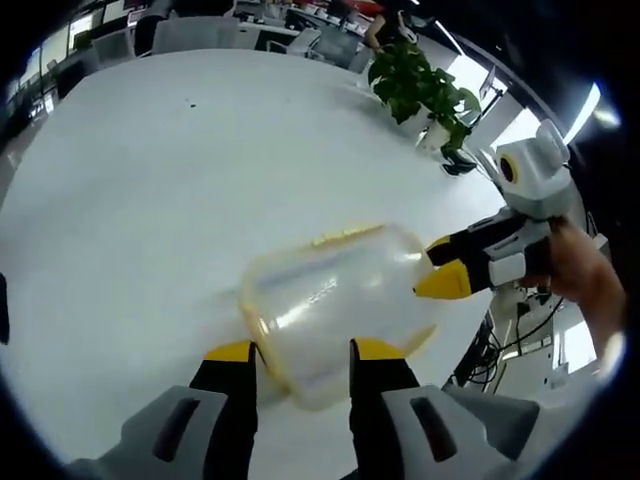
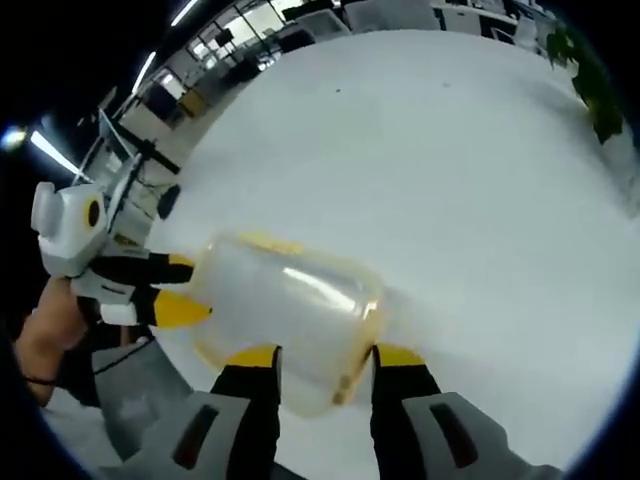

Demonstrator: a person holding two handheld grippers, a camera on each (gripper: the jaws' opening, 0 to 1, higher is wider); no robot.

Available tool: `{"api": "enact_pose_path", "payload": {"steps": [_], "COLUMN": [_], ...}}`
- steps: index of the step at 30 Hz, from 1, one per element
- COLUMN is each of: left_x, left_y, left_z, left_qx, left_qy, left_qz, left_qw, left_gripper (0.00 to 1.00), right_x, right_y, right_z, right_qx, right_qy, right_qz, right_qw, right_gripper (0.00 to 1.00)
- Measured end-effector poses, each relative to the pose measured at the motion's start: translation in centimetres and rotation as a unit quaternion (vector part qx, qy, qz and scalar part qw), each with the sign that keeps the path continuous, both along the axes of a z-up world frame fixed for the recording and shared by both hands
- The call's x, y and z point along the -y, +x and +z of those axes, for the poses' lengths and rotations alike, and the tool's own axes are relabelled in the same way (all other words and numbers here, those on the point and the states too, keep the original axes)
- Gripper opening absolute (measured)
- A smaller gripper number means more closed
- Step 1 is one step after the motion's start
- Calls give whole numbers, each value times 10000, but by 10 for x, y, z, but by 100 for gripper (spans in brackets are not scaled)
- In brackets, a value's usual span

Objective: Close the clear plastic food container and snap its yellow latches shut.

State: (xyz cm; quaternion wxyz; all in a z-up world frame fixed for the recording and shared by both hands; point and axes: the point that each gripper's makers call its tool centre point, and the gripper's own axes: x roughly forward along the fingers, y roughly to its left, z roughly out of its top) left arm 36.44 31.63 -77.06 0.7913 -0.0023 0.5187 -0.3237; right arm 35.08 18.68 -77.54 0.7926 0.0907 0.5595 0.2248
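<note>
Above the tabletop (image 1: 150, 200), container (image 1: 330, 300) spans between my grippers, long axis hand to hand. Left fingers (image 1: 232, 352) straddle one end; right fingers (image 2: 255, 357) the other. Grip unconfirmed; I cannot tell.

Left gripper (image 1: 300, 362) clasps one end of a clear container (image 1: 335, 305) above a white table (image 1: 150, 190) as the right gripper (image 1: 440, 265) grips the other; plant (image 1: 420, 85) behind.
</note>
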Motion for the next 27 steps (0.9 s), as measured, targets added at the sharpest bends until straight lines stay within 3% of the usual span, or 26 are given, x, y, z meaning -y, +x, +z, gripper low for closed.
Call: {"api": "enact_pose_path", "payload": {"steps": [7, 13, 20, 27], "left_x": [1, 1, 1, 2], "left_y": [-2, -2, -1, -2], "left_z": [0, 0, 0, 0], "left_qx": [10, 55, 168, 275], "left_qy": [-25, -40, -175, -198], "left_qz": [-7, -45, -101, -199], "left_qw": [10000, 10000, 9997, 9992], "left_gripper": [35, 37, 38, 39], "right_x": [1, 1, -4, -8], "right_y": [-1, 3, 3, 2], "right_z": [0, 2, 0, -3], "right_qx": [99, 272, 386, 405], "right_qy": [35, -117, -166, -27], "right_qz": [-68, 263, 525, 447], "right_qw": [9999, 9992, 9977, 9982], "right_gripper": [35, 36, 44, 50]}}
